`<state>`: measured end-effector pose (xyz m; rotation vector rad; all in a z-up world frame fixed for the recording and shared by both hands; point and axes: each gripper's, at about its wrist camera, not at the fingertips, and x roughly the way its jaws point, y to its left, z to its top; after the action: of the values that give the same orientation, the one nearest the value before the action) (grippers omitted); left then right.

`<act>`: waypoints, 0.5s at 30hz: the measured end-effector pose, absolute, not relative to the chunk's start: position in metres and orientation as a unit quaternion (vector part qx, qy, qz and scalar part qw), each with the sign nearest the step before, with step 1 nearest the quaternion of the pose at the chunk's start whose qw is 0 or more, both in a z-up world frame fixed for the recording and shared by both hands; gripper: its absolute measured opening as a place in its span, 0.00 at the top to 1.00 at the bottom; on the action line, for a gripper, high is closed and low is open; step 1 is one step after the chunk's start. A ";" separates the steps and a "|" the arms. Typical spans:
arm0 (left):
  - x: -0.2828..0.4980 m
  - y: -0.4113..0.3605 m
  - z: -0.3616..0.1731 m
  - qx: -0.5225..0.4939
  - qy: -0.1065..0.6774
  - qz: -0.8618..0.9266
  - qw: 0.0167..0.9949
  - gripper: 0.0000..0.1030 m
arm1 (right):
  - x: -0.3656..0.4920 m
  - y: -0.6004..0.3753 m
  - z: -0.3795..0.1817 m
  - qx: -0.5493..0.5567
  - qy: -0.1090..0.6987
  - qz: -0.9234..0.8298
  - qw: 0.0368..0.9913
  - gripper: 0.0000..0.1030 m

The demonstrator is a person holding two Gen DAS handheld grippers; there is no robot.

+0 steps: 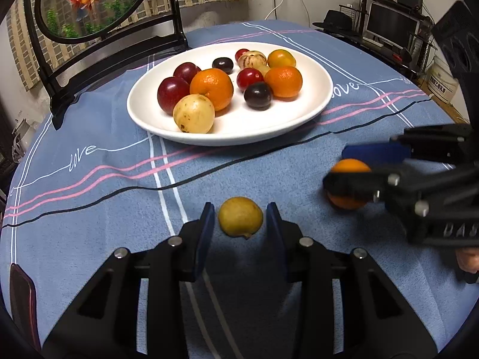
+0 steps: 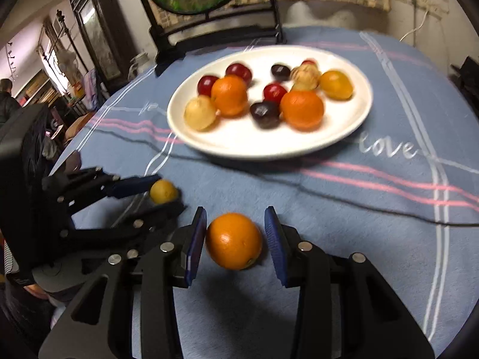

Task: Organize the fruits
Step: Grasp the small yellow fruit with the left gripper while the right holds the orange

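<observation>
The left tongs [image 1: 240, 220] stand released on the counter [image 1: 89, 197], their blue pads on either side of a small yellow fruit [image 1: 240, 220] with a gap at each side. The right tongs [image 2: 235, 240] are likewise released around an orange [image 2: 233, 240] that sits on the blue cloth; the left pad looks just beside the peel, the right pad apart from it. The two pairs are near each other, the right tongs to the right of the left ones. Ahead of both lies a white plate [image 1: 269, 131] holding two oranges, several red and dark plums, and pale yellow fruits. Beyond the plate, at the counter's far edge, stands a black-framed round goldfish picture [image 1: 89, 3].
</observation>
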<state>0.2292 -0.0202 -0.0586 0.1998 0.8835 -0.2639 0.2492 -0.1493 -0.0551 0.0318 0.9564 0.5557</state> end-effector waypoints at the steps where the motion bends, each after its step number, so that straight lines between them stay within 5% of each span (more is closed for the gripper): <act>1: 0.229 -0.020 -0.058 0.096 0.425 -0.127 0.891 0.64 | 0.249 -0.148 -0.057 0.015 0.459 0.268 0.847 0.61; 15: 0.232 -0.020 -0.061 0.089 0.426 -0.136 0.890 0.68 | 0.247 -0.147 -0.061 0.020 0.478 0.275 0.834 0.63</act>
<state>0.2318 -0.0204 -0.0608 0.1851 0.8846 -0.2821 0.2470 -0.1468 -0.0611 0.0427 1.0120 0.5833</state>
